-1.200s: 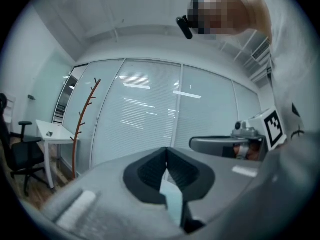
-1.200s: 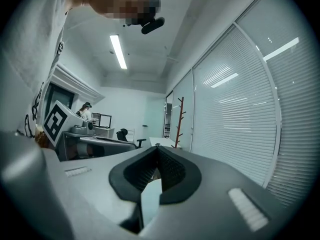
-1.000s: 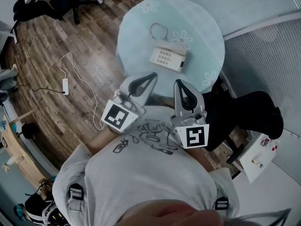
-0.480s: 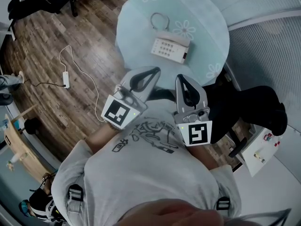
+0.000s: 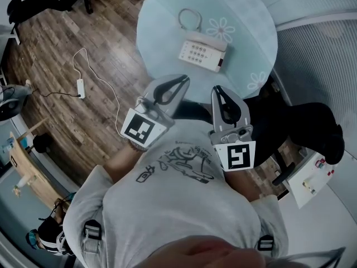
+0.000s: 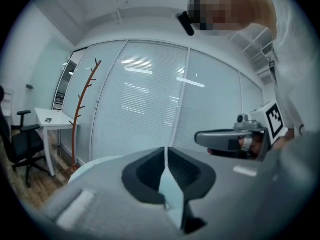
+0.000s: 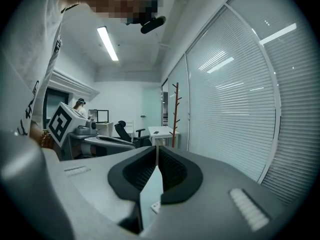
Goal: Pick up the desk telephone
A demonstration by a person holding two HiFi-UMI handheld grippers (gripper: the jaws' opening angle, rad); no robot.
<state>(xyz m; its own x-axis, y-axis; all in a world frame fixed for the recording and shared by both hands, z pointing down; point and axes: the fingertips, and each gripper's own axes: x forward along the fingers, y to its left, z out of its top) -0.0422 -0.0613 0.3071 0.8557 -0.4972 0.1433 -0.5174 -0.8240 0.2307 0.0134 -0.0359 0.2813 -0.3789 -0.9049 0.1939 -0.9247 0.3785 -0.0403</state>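
Near the body, the left tool (image 5: 183, 80) was empty, its jaws almost together and just starting to part. The right tool (image 5: 217, 89) was clenched on nothing. Farther away, the desk telephone (image 5: 202, 53) lay on the round worktop (image 5: 254, 29), well apart from both. Such narrow jaws would probably push it instead of grasping it.

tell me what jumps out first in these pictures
A white push-button desk telephone sits alone on a round pale-blue table printed with daisies, upper centre of the head view. Below it the grey left gripper and right gripper point towards it, empty, jaws all but together; the left's have just been opening.
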